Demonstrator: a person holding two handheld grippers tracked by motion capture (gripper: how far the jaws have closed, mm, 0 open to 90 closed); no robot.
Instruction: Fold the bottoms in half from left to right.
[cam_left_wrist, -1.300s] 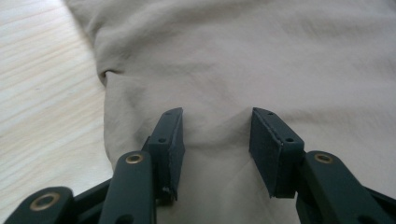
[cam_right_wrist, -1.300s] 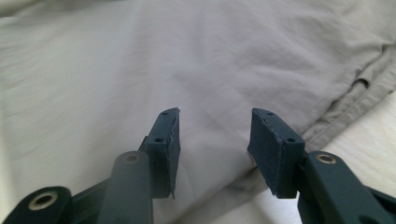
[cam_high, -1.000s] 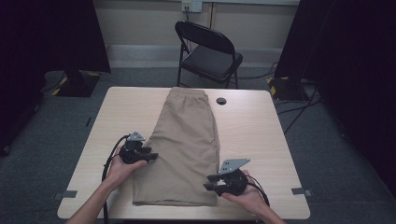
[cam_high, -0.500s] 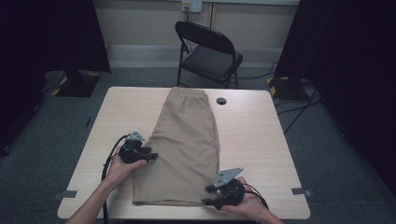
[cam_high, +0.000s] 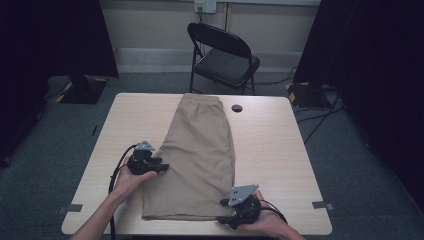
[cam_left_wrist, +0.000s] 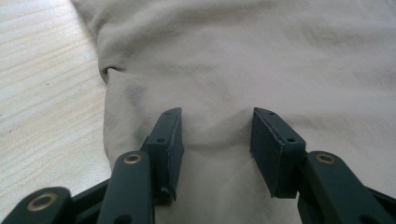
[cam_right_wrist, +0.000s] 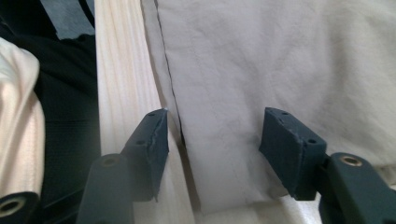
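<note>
Khaki shorts (cam_high: 202, 150) lie folded lengthwise down the middle of the light wood table (cam_high: 270, 150), waistband far, hem near. My left gripper (cam_high: 162, 166) rests on their left edge halfway down. Its jaws stand open over the shorts (cam_left_wrist: 261, 60), with a low ridge of cloth between the pads (cam_left_wrist: 172, 140). My right gripper (cam_high: 222, 218) sits at the near right corner of the hem. Its jaws have just been opening, and the hem corner of the shorts (cam_right_wrist: 224, 93) lies flat between them, touched by neither fingertip (cam_right_wrist: 289, 149).
A small black round disc (cam_high: 237, 108) lies on the table right of the waistband. A black folding chair (cam_high: 225, 55) stands beyond the far edge. The near table edge (cam_right_wrist: 116, 70) runs close beside my right gripper (cam_right_wrist: 212, 144).
My right gripper has moved nearer the table's front edge and dropped onto the hem corner, jaws wider apart. The left gripper and the shorts have stayed put.
</note>
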